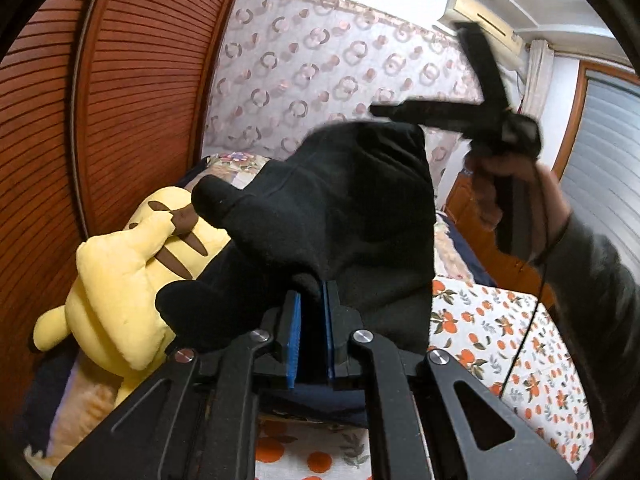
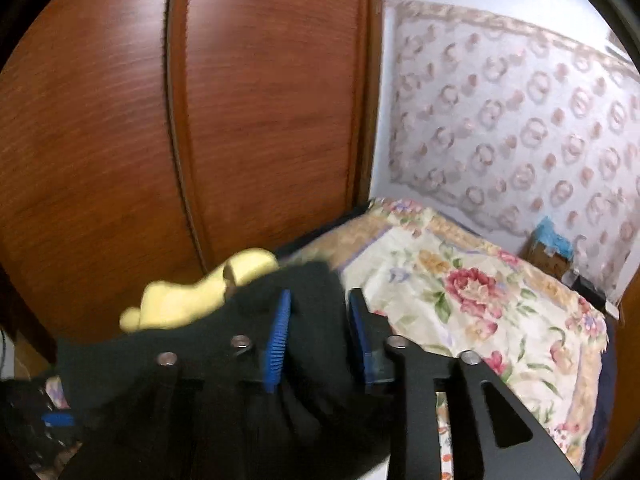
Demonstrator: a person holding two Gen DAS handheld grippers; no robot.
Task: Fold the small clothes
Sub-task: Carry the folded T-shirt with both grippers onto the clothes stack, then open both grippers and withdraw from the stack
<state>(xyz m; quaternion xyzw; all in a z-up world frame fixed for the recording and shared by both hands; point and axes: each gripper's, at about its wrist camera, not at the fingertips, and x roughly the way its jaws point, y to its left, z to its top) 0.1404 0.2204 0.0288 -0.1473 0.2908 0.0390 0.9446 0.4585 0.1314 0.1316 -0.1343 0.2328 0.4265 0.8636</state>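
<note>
Garment held up over the bed, plush toy behind it by the wardrobe.

We see the garment (image 1: 340, 208) pinched in the left gripper (image 1: 312, 320), above the bed (image 1: 500, 320). Plush toy (image 1: 120, 280) lies left of it, against the wardrobe (image 1: 120, 80). Right gripper (image 1: 424, 76) sits upper right, jaws apart. Curtain (image 1: 320, 72) hangs behind the bed.

Both wrist views face the wardrobe (image 1: 120, 80) closely.

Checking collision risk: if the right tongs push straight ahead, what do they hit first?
The black garment, already between the open right tongs. Beyond it likely the yellow plush toy or floral bedspread; depth is unclear and the frame is blurred.
</note>
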